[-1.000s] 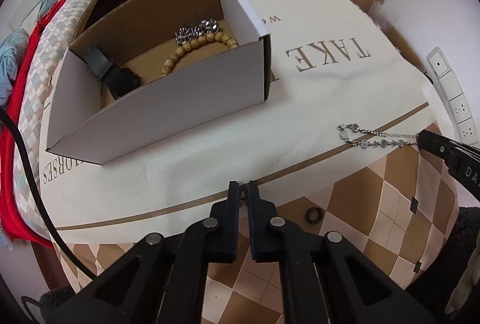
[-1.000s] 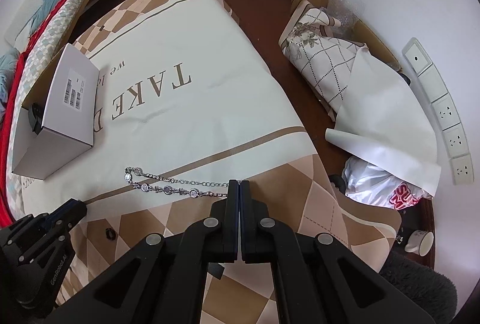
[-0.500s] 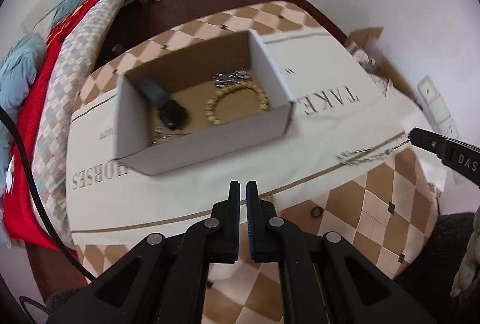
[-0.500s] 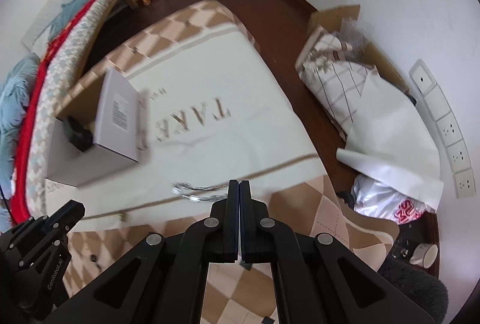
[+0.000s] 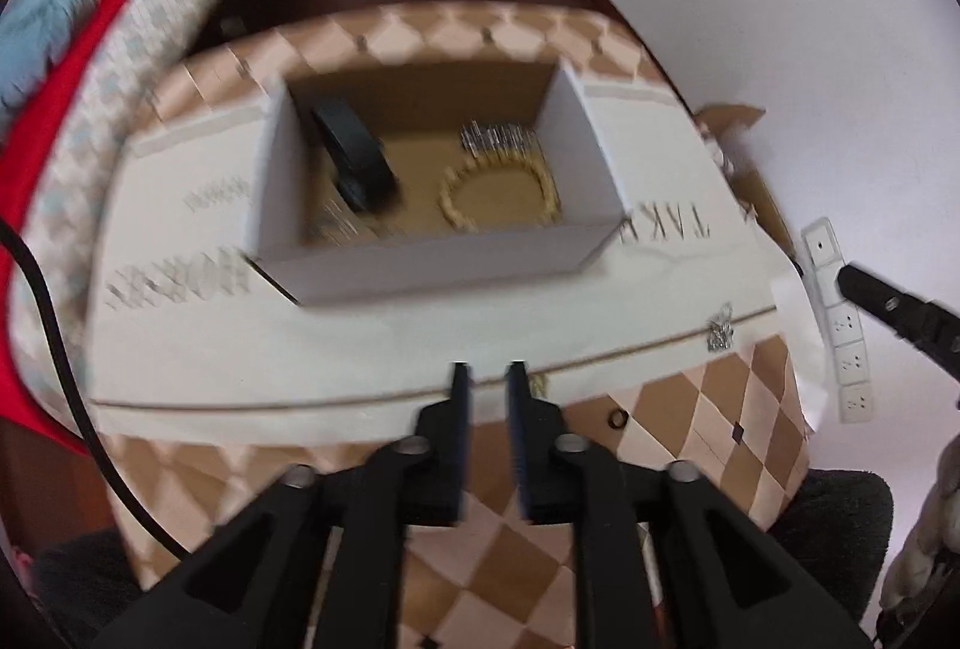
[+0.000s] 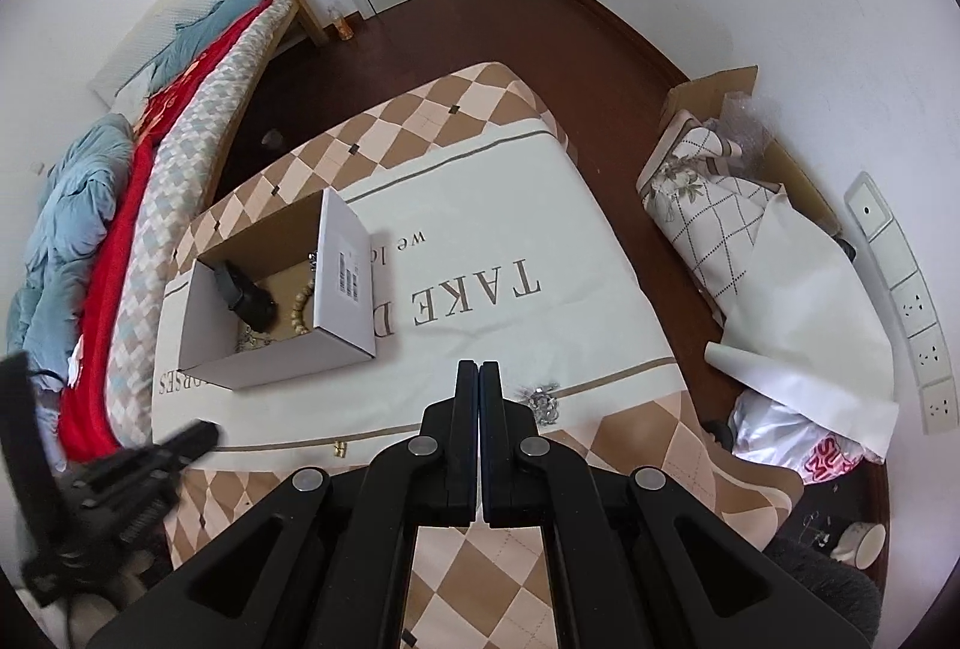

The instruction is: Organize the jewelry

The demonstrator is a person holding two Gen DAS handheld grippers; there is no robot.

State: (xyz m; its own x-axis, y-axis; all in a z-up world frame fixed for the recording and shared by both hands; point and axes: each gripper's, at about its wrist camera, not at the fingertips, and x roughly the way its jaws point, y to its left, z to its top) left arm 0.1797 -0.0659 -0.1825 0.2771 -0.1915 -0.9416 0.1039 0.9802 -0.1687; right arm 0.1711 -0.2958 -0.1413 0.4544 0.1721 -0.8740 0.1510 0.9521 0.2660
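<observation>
An open cardboard box [image 5: 420, 265] [image 6: 270, 367] stands on the cloth-covered table. It holds a wooden bead bracelet [image 5: 498, 193], a silver chain bracelet [image 5: 498, 135] and a black watch [image 5: 354, 156]. A silver chain [image 6: 543, 400] [image 5: 720, 334] lies bunched on the cloth, just right of my right gripper [image 6: 480, 367], which is shut and empty, high above the table. My left gripper [image 5: 487, 370] is slightly open and empty, also raised. A small gold piece [image 6: 340, 448] and a dark ring [image 5: 618, 418] lie near the front edge.
A bed with red and blue bedding [image 6: 120, 205] runs along the left. A cardboard box with rolled cloth [image 6: 720, 205] and a plastic bag [image 6: 798, 445] lie on the floor to the right, below wall sockets [image 6: 918, 307].
Both grippers have risen well above the table. The silver chain, stretched out from the right gripper's tips before, now lies bunched on the cloth. The left jaws have parted slightly.
</observation>
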